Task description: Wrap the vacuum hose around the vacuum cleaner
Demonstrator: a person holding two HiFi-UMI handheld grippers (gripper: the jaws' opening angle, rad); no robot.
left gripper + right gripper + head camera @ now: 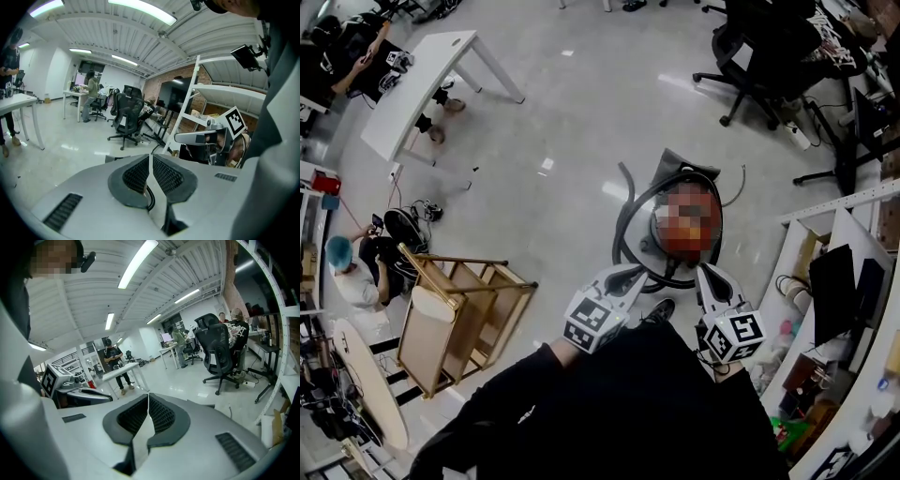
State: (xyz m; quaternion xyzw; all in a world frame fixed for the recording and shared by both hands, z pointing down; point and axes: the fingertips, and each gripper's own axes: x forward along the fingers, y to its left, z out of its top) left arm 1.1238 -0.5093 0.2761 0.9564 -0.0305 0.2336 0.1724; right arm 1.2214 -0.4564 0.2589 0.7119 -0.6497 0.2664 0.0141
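The round canister vacuum cleaner (684, 265) stands on the glossy pale floor (562, 141) just ahead of us, with a blur patch covering its top. The dark grey vacuum hose (620, 230) curves round its left side and front in a loose loop. One end rises free at the upper left, and we cannot tell whether it is ribbed.

We judge the hose to be light, bendy and springy, so it will likely try to uncoil when let go. The smooth-looking canister is the heavier part, and it may shift if we pull hard. The free stretch on the left looks like the best place to take hold, pinching across the tube.

The left gripper (633, 274) and the right gripper (705, 272) hang above the near side of the loop. Each has its textured black pads pressed together on nothing.
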